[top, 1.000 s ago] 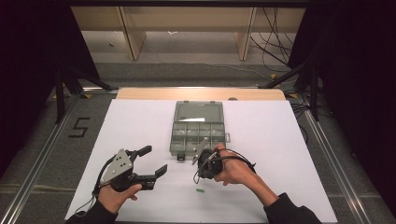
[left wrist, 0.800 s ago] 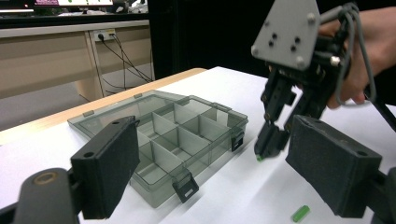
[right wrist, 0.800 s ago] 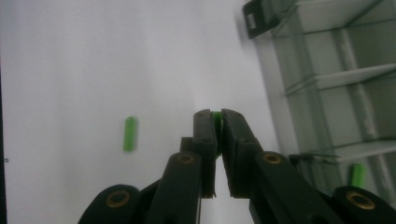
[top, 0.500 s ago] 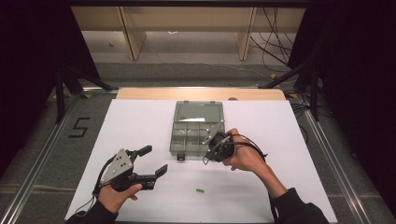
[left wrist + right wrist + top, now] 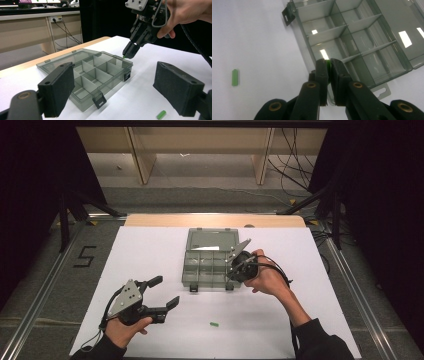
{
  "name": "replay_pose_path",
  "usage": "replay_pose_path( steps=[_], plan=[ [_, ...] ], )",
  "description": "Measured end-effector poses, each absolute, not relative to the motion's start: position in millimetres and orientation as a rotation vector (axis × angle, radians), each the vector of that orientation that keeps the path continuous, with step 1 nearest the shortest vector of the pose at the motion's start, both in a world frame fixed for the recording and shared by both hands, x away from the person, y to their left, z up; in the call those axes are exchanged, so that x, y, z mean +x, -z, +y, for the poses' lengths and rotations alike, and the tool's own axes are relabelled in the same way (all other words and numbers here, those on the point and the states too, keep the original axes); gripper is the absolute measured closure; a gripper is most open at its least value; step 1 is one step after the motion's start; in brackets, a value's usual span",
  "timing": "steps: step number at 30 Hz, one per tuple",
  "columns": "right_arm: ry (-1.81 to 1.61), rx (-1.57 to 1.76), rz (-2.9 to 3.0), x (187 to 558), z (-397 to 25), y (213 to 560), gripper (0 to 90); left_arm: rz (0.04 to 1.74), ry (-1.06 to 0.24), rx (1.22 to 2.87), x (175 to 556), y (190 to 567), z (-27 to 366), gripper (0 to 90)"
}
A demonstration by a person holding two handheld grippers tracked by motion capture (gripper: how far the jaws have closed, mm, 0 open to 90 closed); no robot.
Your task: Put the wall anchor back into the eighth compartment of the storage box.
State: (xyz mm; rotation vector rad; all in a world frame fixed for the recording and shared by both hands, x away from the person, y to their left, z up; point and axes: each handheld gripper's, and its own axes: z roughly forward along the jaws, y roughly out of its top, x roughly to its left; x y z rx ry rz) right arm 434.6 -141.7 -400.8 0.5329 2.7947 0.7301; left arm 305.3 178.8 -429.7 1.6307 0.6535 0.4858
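Over organizer box, green piece pinched, axis hidden

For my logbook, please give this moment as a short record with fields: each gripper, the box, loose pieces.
right gripper: shut on small green piece, above the near right corner of the box
left gripper: open, holding nothing, near the table's front left
compartment box: lid open, visible compartments look empty
loose green piece: lying on the white table, in front of the box
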Motion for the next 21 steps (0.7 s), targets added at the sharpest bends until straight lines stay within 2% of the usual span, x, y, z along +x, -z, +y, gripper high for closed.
replay_pose_path(
  steps=[21],
  plan=[
    [-0.676, 0.608, 2.753, 452.5, -146.0, 413.5, 84.9, 0.658, -0.494, 1.642, 304.3, 428.7, 179.6, 16.1]
  ],
)
